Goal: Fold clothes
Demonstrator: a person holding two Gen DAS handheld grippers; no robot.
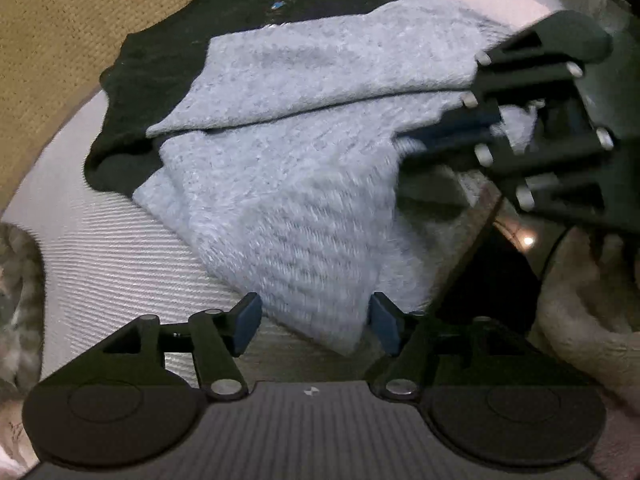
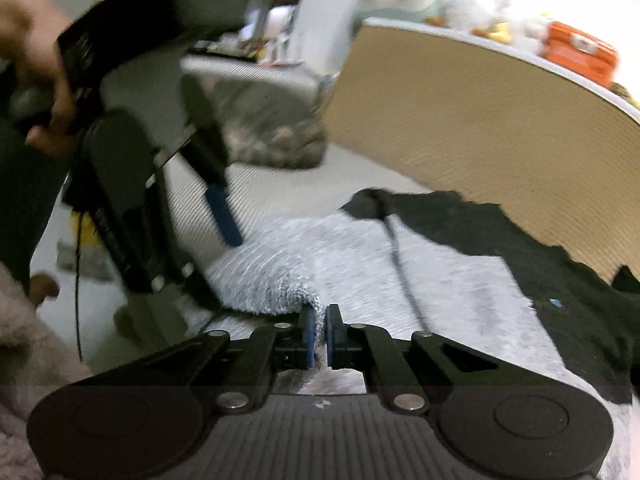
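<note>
Left hand-held gripper (image 1: 314, 326) parted; right hand-held gripper (image 2: 319, 334) clamped.

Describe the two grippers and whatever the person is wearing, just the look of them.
Both grippers are black linkages with round silver pivot pins, blue finger pads and a grey ribbed base bearing a small white mark. The left gripper and right gripper look alike. A thin black cable hangs near the left one. The person wears a fluffy pale pink sleeve.
</note>
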